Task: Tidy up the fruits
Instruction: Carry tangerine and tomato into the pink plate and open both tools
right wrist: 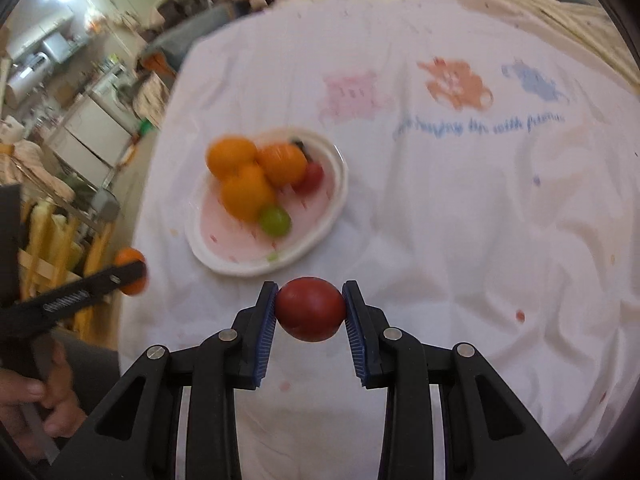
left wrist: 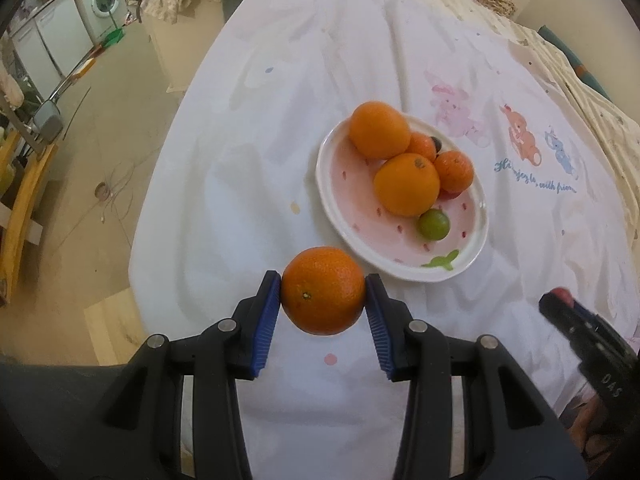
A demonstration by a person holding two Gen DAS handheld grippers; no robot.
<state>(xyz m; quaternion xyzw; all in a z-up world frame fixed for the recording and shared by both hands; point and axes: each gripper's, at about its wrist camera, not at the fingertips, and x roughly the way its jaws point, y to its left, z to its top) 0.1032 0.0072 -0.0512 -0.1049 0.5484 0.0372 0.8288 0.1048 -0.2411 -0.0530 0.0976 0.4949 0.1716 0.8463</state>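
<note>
My left gripper is shut on an orange and holds it above the cloth, just short of the near-left rim of a white oval plate. The plate holds several oranges, a green lime and small red and dark fruits behind them. My right gripper is shut on a dark red round fruit, held near the plate's front rim. The right wrist view is blurred. The left gripper with its orange shows at that view's left.
A white cloth with cartoon animal prints covers the table. The table's left edge drops to a tan floor. A washing machine and wooden furniture stand far left. The right gripper shows at the lower right of the left wrist view.
</note>
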